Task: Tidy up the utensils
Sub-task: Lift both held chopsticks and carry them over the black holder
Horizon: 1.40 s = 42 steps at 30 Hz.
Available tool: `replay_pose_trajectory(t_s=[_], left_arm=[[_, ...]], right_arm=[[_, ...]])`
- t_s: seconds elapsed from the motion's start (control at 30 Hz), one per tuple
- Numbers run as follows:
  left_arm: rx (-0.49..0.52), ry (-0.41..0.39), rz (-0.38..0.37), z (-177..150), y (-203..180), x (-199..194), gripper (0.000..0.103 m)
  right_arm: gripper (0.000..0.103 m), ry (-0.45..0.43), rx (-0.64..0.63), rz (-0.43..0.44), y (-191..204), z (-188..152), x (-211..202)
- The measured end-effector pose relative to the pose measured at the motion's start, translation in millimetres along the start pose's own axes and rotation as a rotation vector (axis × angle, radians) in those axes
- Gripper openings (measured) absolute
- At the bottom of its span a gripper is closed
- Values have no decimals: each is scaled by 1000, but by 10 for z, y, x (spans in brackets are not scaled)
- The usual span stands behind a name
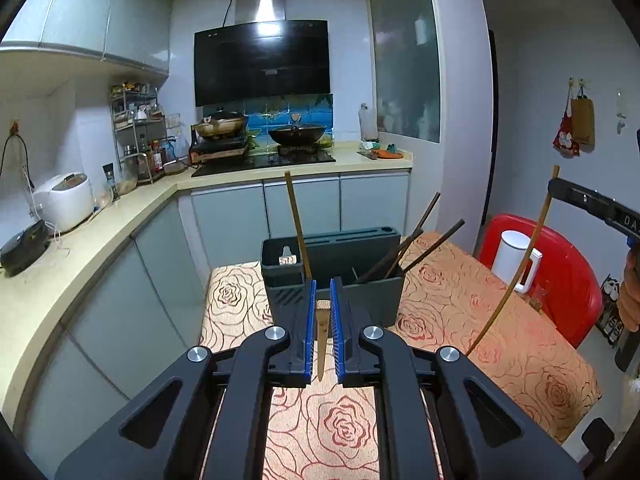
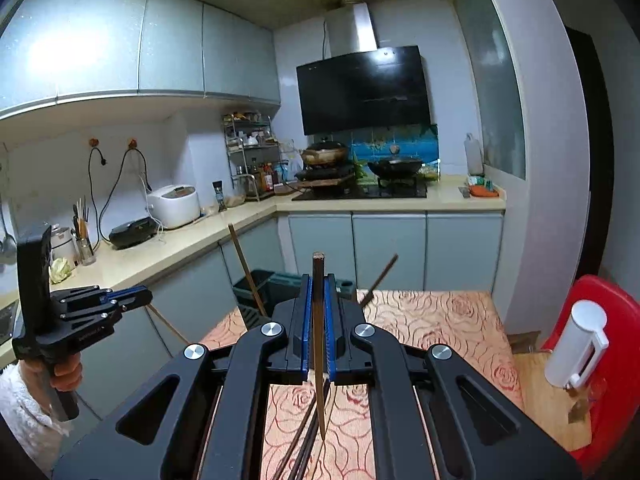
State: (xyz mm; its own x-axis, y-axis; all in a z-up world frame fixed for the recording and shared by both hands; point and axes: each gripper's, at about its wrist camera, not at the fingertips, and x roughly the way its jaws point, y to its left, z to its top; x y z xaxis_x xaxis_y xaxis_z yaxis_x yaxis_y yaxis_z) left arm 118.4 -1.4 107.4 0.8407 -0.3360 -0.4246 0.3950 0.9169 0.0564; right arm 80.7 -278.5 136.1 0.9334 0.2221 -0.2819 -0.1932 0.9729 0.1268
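Each gripper is clamped on one slim, light-brown bamboo chopstick: the left gripper [image 1: 323,284] holds its chopstick [image 1: 297,224] rising toward the frame's upper middle, its tapered tip hanging between the blue pads, while the right gripper [image 2: 318,280] pinches a second chopstick [image 2: 319,320] standing upright at mid-frame. Just beyond them on the rose-patterned tablecloth [image 1: 480,300] stands a dark grey utensil holder [image 1: 332,268]; its right compartment holds several dark chopsticks [image 1: 408,248] leaning right, and its left one holds a small pale item I cannot identify.
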Motion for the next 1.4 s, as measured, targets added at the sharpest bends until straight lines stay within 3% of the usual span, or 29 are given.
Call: replay_pose_trajectory(t_s=[0.77, 1.4], left_arm=[[12, -30, -5, 755, -79, 409, 7], [-14, -57, 36, 1135, -142, 1027, 7]], right_arm=[[7, -96, -11, -53, 24, 818, 484], [7, -90, 15, -77, -73, 943, 1109]])
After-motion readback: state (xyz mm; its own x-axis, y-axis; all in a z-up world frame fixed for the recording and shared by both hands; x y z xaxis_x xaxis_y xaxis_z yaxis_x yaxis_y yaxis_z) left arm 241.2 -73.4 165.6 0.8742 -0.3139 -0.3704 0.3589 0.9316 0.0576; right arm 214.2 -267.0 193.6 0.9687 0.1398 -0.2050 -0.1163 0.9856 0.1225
